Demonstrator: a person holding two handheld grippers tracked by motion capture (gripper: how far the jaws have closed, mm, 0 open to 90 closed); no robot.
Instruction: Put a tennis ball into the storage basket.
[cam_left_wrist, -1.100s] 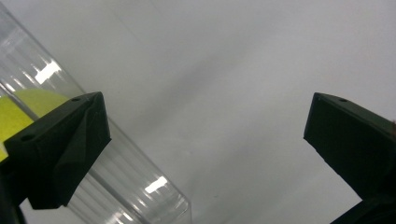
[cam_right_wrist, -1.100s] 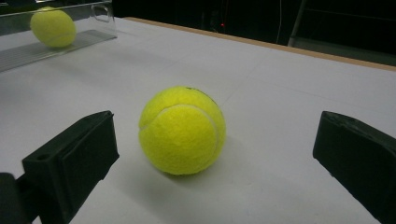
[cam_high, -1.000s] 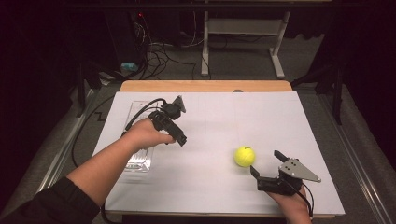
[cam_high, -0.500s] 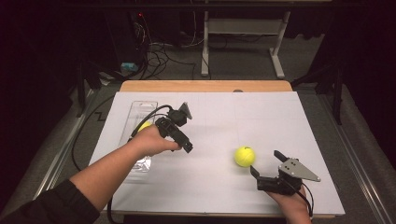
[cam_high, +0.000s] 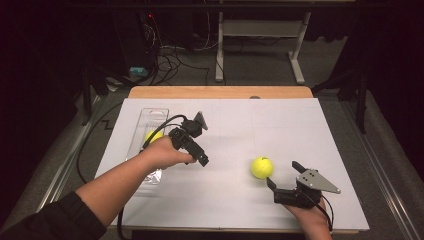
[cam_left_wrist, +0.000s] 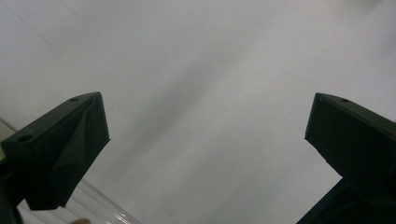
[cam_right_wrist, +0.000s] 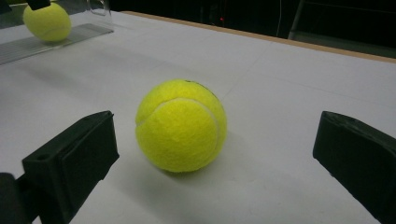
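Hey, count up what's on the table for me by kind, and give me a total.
Tennis balls: 2, one on the open table, one in the tray
Clear plastic tray: 1
Grippers: 2, left and right
Total: 5

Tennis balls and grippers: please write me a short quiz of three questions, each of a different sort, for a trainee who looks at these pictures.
1. True or false: the right gripper is shut on the tennis ball lying on the white sheet.
2. Where is the second ball?
A. in the clear tray
B. on the floor
C. in the left gripper
3. Fill in: in the left gripper view, the jaws stand ____ with nothing between them.

Key
1. False: its jaws stand open, apart from the ball.
2. A
3. open
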